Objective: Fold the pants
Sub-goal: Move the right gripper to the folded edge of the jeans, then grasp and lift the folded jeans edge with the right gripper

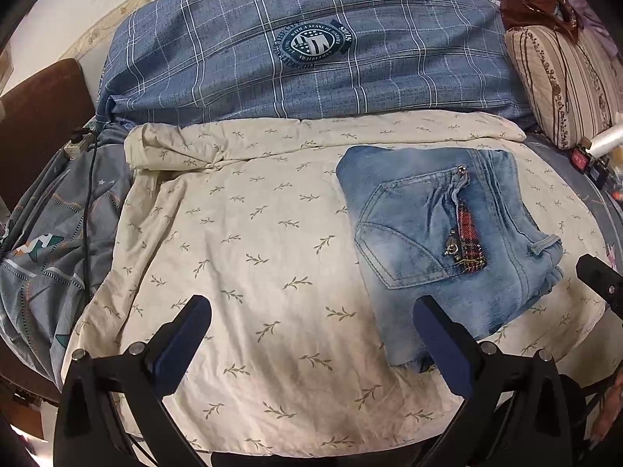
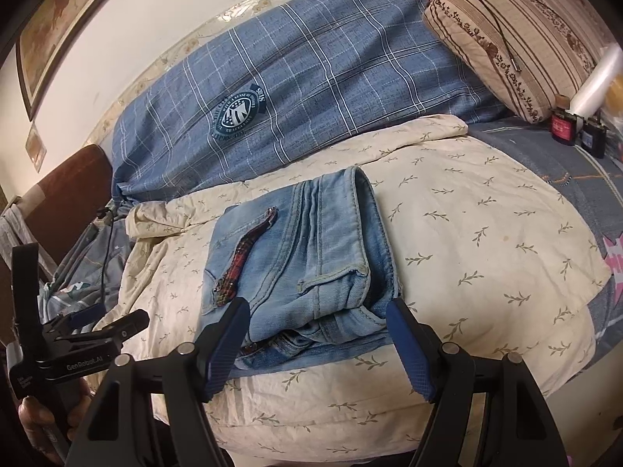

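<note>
Pants (image 1: 447, 241) of light blue denim lie folded into a thick square on the cream leaf-print sheet (image 1: 253, 253), toward its right side, back pocket up with a red plaid strip (image 1: 471, 237) across it. The left gripper (image 1: 311, 346) hangs with its jaws wide apart and empty above the sheet's near edge, beside the bundle. The right gripper (image 2: 319, 346) is also spread wide, its blue fingers (image 2: 229, 346) flanking the near end of the bundle without clamping it. A blue plaid quilt (image 1: 311, 46) lies along the sheet's far edge.
</note>
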The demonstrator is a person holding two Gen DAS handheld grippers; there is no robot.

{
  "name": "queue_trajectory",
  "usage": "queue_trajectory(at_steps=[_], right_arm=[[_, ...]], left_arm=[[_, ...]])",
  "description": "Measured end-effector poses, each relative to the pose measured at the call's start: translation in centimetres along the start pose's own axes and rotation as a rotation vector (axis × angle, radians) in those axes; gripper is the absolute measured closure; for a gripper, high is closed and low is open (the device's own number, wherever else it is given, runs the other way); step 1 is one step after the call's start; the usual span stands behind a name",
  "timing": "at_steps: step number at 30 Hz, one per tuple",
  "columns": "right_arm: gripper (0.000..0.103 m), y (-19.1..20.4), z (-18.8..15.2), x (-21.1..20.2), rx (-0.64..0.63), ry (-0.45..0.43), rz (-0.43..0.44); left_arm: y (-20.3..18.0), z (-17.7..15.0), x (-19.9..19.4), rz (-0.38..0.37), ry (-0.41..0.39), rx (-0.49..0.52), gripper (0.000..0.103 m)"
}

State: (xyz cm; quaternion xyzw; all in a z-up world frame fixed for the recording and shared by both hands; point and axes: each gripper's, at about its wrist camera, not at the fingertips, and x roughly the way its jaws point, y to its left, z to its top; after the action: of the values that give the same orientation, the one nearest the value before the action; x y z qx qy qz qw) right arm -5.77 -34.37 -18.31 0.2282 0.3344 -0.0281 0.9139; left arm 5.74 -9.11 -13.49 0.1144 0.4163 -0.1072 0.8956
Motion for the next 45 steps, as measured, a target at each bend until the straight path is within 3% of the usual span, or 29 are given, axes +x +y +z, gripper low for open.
queue_trajectory(at_steps=[20,24,34,40,45], right_arm=[[0.028,-4.3,4.1,8.6,0.074,0.117,0.021],[0.028,-5.6,4.1,9.6,0.123,0.146,0.037],[0.026,-7.6,3.4,10.8,0.282,0.210,0.228],[0.023,-6.6,3.5,11.4,0.219,0.245,0.242],[0.021,-6.7,4.1,12.3,0.222,0.259,0.273]], left_arm=[[-1.5,2.8,7.1,-0.055,0.054,0.017,0.000],[-1.7,3.0,8.6,-0.100,0.079,0.000,0.000],[-0.3,3.3,11.1,-0.262,0.124,-0.082,0.000],[1.2,4.0,11.6,-0.281,0.129,-0.138,0.000],[-1.0,4.0,12.2,-0.361,0.148,-0.081,0.000]])
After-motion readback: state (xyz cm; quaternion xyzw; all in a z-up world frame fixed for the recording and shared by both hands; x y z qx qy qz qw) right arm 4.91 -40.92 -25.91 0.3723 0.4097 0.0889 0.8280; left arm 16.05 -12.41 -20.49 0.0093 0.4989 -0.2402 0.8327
